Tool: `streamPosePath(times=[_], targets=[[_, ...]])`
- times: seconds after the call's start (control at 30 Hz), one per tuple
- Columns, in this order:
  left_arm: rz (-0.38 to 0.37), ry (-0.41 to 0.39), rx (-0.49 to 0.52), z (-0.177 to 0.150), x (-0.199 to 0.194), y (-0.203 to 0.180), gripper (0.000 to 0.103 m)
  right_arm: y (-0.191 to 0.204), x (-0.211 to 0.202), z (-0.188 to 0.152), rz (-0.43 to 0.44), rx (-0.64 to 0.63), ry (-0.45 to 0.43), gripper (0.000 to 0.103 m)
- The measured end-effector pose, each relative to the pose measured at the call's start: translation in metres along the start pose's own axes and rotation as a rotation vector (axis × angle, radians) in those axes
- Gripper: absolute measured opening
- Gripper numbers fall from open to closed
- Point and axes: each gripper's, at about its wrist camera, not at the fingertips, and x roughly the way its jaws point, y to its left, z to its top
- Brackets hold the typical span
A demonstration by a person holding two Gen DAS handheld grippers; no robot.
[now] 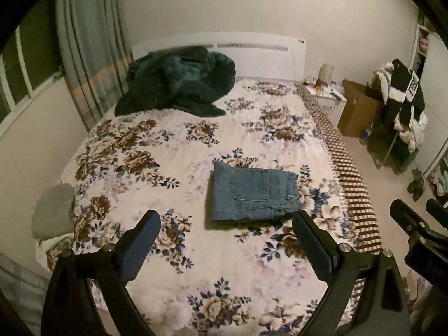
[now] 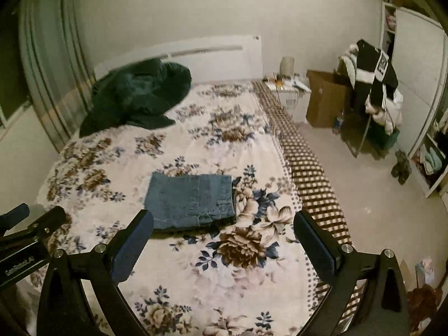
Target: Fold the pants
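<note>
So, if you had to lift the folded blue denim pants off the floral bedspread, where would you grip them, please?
Probably the near hem edge of the folded blue denim pants, approached low from the foot of the bed: the stacked layers end there facing both open grippers, left and right, so one pinch at each near corner should keep the fold intact.

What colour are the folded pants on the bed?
Blue denim pants, back pocket up; clearest in the left wrist view.

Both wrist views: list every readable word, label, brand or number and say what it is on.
"GenRobot.AI", faint white print on the black body of the left gripper, seen at the right wrist view's left edge.
White patch on the black-and-white striped garment draped over the rack: lettering there, too blurred to read.
Folded blue denim pants: no readable label.
</note>
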Motion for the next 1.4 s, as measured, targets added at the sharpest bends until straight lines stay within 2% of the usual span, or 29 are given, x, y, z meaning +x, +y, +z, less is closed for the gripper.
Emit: streamPosePath(times=[0.13,0.37,0.57,0.63,0.67,1.03,1.4], targets=[[-0.011,-0.01,-0.026,-0.011,-0.044,0.0,0.096,0.001,-0.071,-0.004,0.001,-0.02,-0.046,0.102],[0.002,-0.053,-0.014,-0.022,-0.107,0.004,0.096,0.004,-0.163,-0.013,0.01,-0.045,-0.079,0.102],[0.011,-0.076,-0.026,-0.029,-0.135,0.011,0.097,0.006,-0.212,-0.02,0.016,-0.048,-0.107,0.102],[0.013,-0.087,-0.027,-0.03,-0.14,0.013,0.1,0.007,-0.223,-0.022,0.019,-0.048,-0.113,0.103],[0.012,-0.09,-0.028,-0.031,-0.142,0.013,0.103,0.008,-0.226,-0.022,0.022,-0.049,-0.113,0.103],[0.047,-0.086,-0.029,-0.039,-0.146,0.019,0.103,0.015,-0.205,-0.017,0.037,-0.063,-0.086,0.103],[0.05,-0.086,-0.033,-0.036,-0.147,0.022,0.103,0.014,-0.197,-0.014,0.037,-0.066,-0.083,0.103]])
